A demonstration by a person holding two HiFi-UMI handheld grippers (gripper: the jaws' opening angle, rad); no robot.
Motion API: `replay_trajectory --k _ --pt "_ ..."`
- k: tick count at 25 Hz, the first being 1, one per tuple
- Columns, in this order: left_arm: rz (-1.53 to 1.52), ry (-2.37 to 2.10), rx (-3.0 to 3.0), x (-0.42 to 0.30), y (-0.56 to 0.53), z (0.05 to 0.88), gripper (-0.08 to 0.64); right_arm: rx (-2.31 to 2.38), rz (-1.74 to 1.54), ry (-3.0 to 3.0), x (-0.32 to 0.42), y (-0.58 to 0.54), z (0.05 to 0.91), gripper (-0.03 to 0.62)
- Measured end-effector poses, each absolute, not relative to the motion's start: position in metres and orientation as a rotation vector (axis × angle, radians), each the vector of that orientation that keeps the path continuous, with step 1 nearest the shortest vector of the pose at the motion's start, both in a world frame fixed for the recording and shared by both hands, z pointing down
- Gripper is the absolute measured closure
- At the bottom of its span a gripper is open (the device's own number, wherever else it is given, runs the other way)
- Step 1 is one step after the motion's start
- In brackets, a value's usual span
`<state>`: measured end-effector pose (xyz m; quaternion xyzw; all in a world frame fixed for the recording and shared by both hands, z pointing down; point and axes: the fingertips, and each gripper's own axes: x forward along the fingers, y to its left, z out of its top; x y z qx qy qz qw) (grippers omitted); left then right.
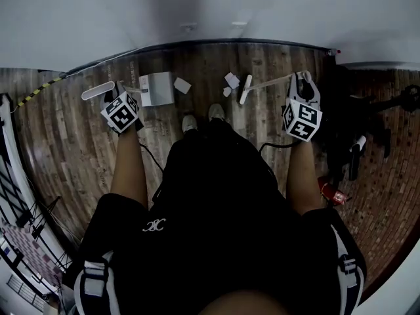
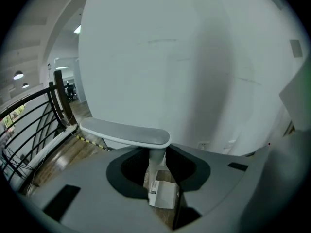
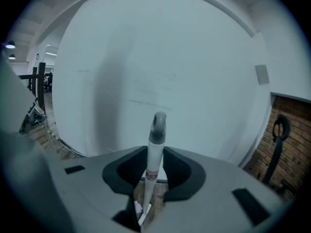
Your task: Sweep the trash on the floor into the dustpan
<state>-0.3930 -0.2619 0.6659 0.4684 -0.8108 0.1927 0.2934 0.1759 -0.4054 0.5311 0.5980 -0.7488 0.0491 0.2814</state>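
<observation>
The left gripper [image 2: 156, 171] has its jaws clamped on the upright handle of the dustpan [image 1: 156, 88], just under the grey grip bar. The right gripper [image 3: 153, 174] is closed round the thin shaft of the broom [image 1: 245, 89]. The pan rests on the floor [image 1: 79, 149] near its far edge, in front of the person's shoes, with the broom head on the boards to its right. The trash is a few white paper scraps: one [image 1: 182, 84] just beside the pan's right side, and two more [image 1: 231, 80] between the pan and the broom head. To do this well, I would tip the pan so its lip sits flat against the boards and faces the scraps. Then draw the broom leftward in short low strokes, bristles pressed down, so the light paper slides in and does not flick over or past the pan. The floor is dark wooden planking ending at a white wall [image 1: 210, 12]. Yellow-and-black tape [image 1: 39, 92] and a black railing [image 2: 29, 115] lie at the left, brickwork [image 3: 286, 149] and a black stand [image 1: 367, 133] at the right.
</observation>
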Motion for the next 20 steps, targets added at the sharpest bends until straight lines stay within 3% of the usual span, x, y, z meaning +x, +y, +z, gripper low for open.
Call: replay_trajectory --k 14,20 --pt "0.484 -2.153 1.267 -0.38 -0.269 0.668 0.453 1.049 0.182 -2.299 -0.001 -0.418 0.582 0.488" --pt "0.461 -2.146 1.295 -0.385 -0.264 0.669 0.453 1.1 0.354 -2.361 -0.053 -0.431 0.58 0.483"
